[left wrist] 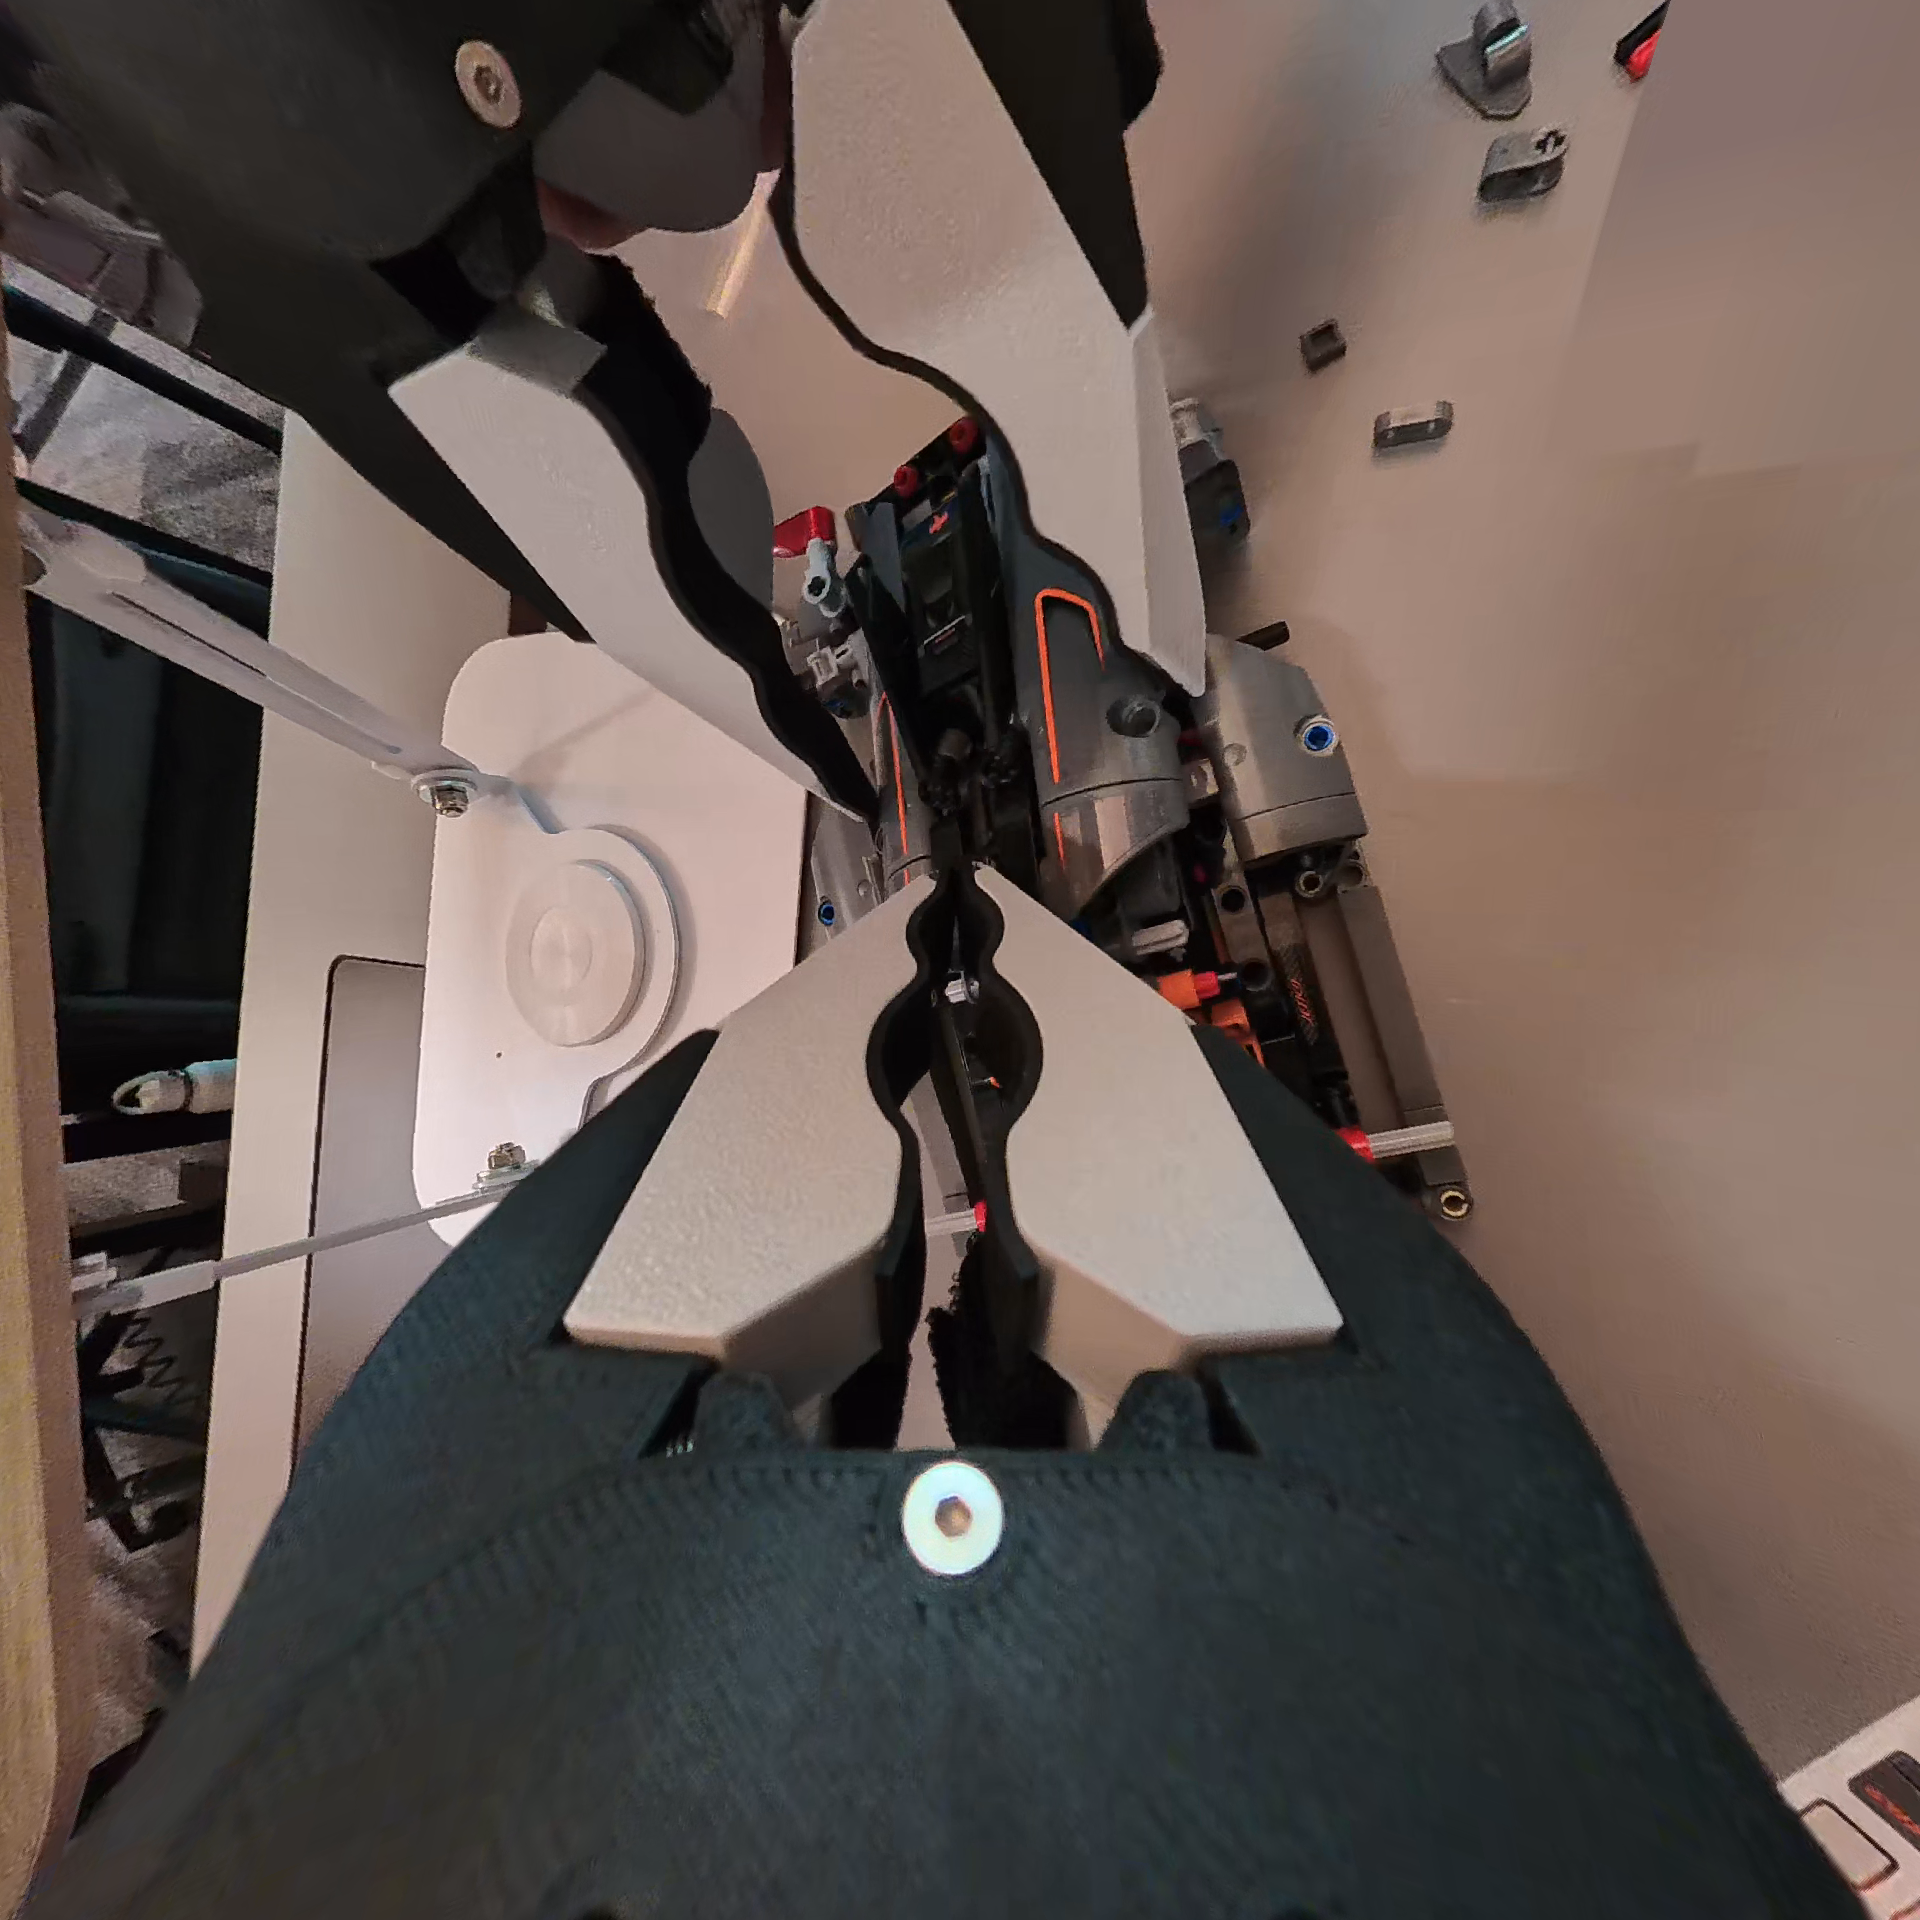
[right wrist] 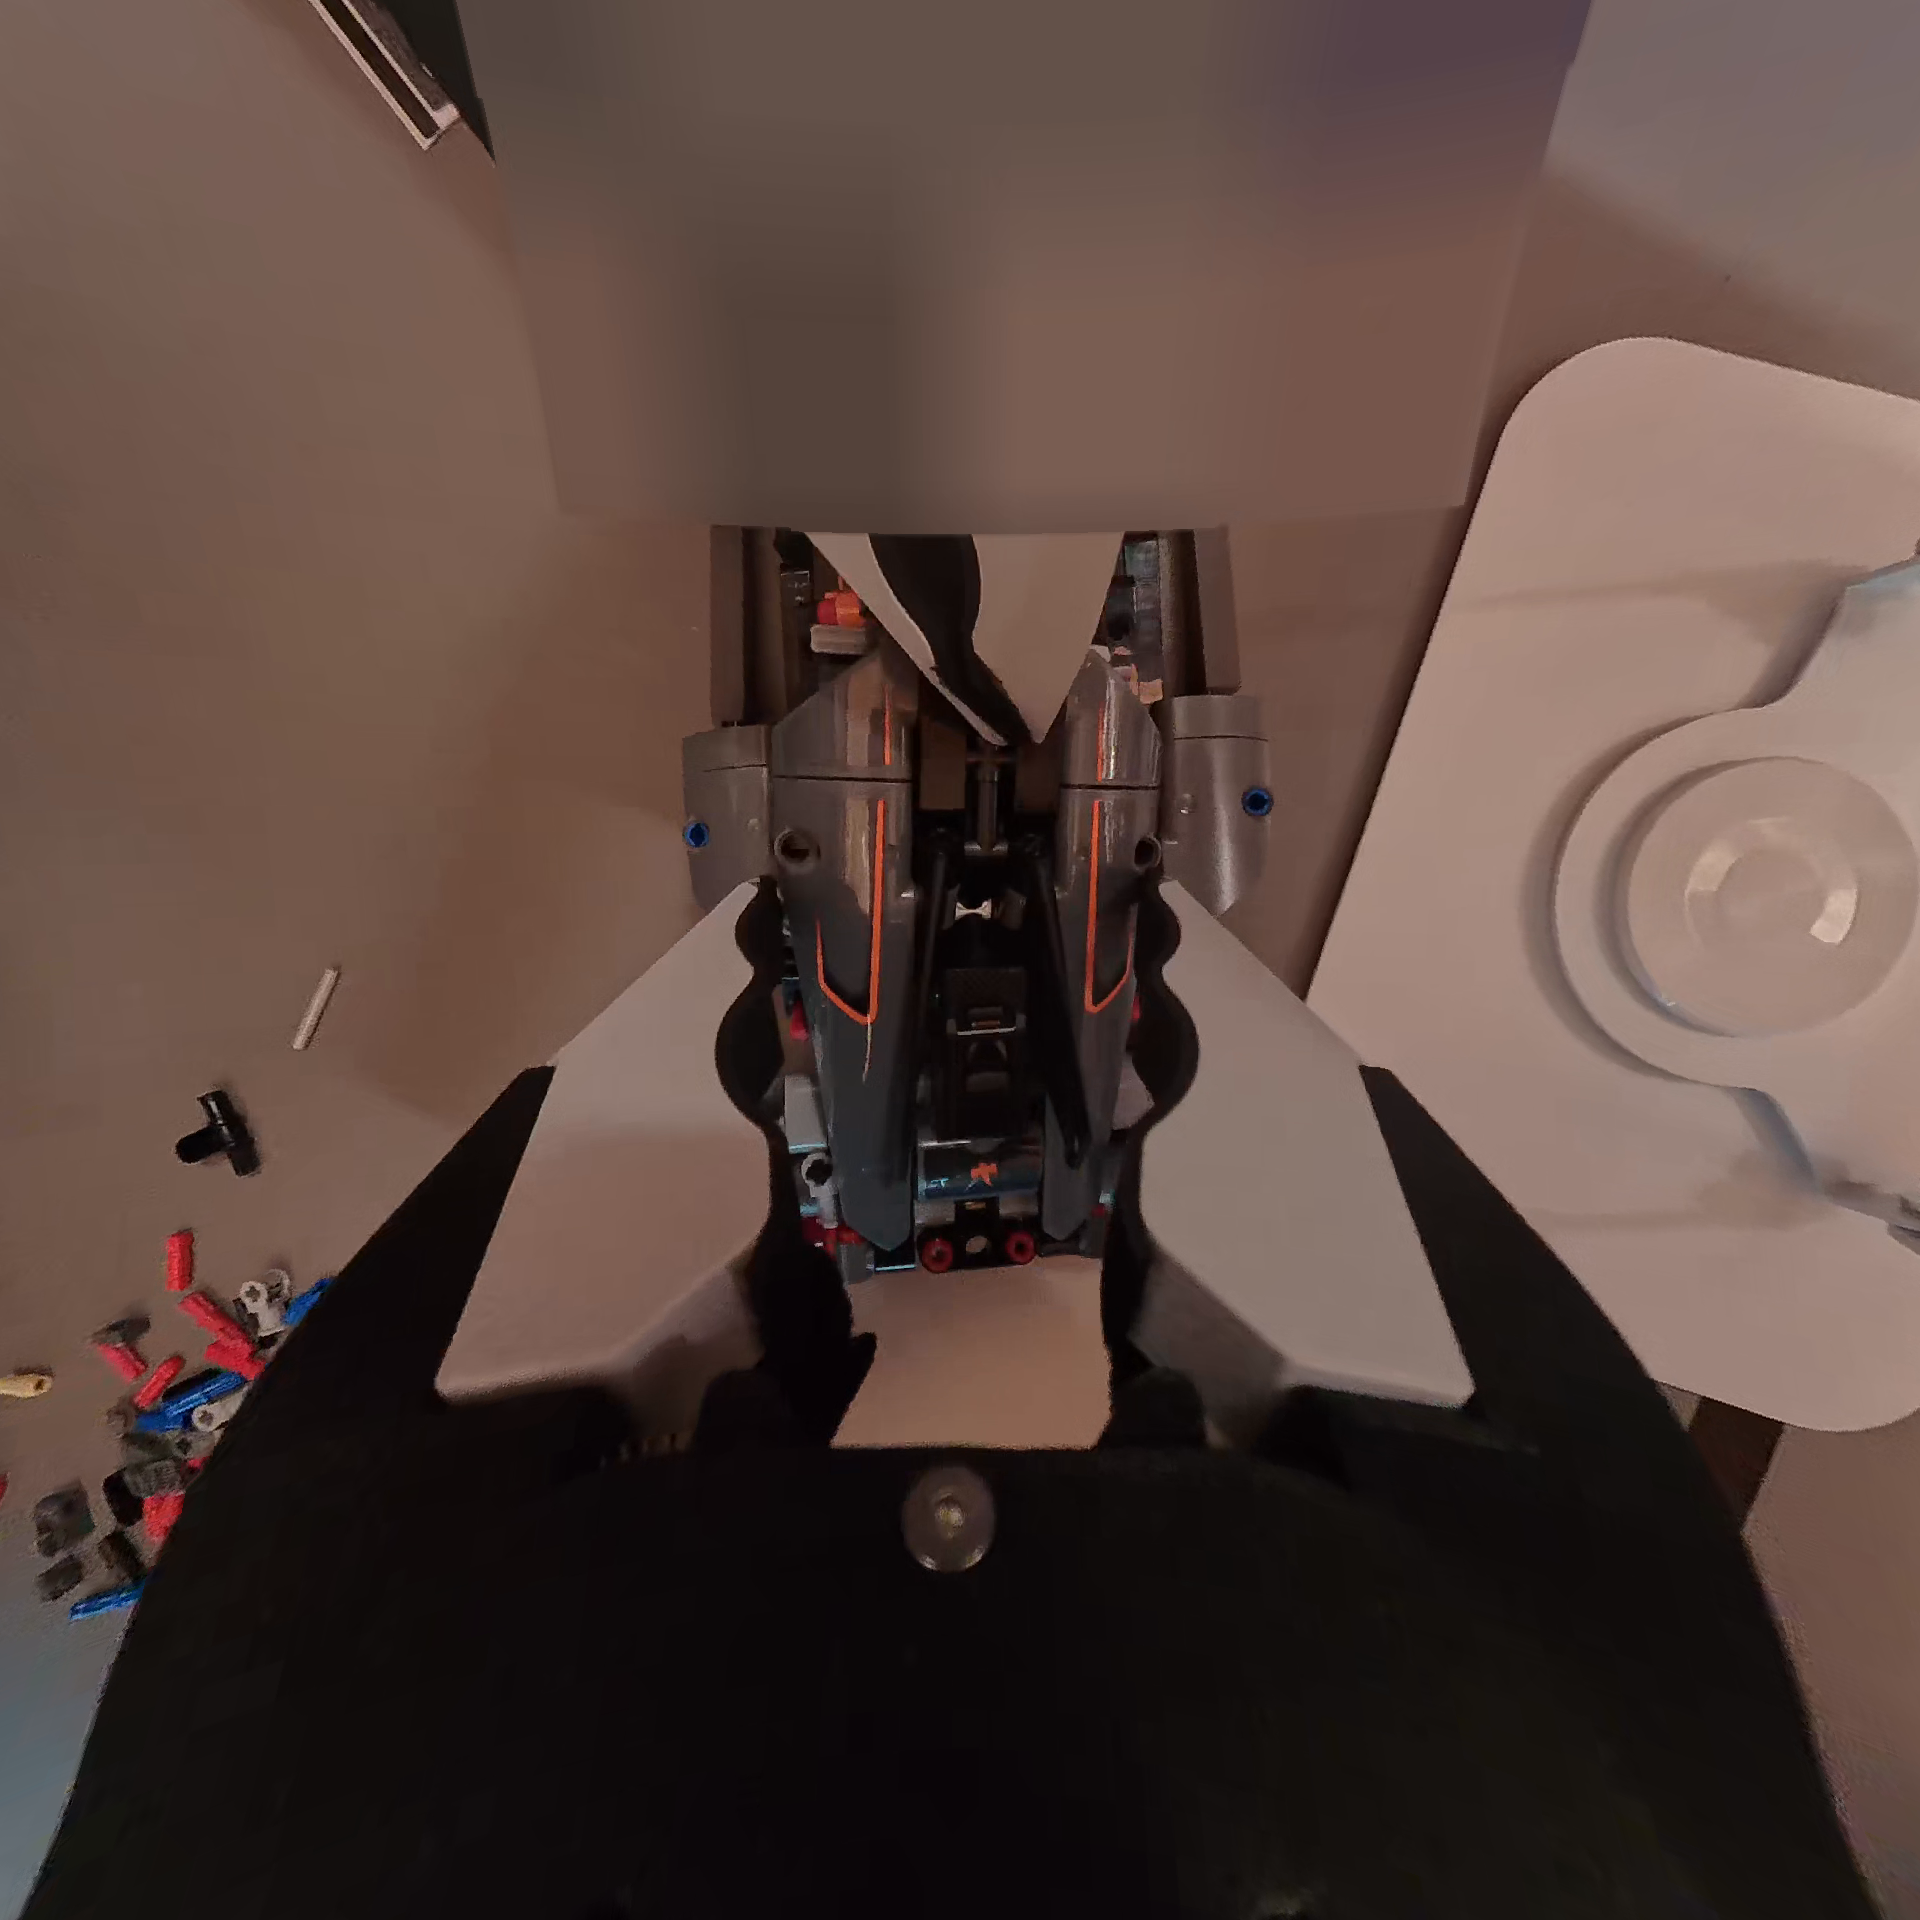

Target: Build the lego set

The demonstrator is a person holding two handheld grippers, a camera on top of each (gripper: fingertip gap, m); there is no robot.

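A dark grey lego car model with orange stripes (left wrist: 1081,707) lies on the pale table (left wrist: 1662,1039). My left gripper (left wrist: 956,883) is shut on a thin black rod (left wrist: 971,1101) whose far end reaches into the middle of the model. In the right wrist view my right gripper (right wrist: 966,894) straddles the model (right wrist: 862,935), its two fingers pressed on the model's sides. The right gripper also shows at the top of the left wrist view (left wrist: 1018,727), and the left gripper shows beyond the model in the right wrist view (right wrist: 935,644).
A pile of loose red, blue and grey pieces (right wrist: 177,1403), a black pin (right wrist: 218,1132) and a white axle (right wrist: 315,1008) lie left of my right gripper. A white stand base (right wrist: 1662,831) sits beside the model. Small grey parts (left wrist: 1522,166) and a booklet corner (left wrist: 1860,1808) lie on the table. My two grippers' fingertips are within a few centimetres of each other.
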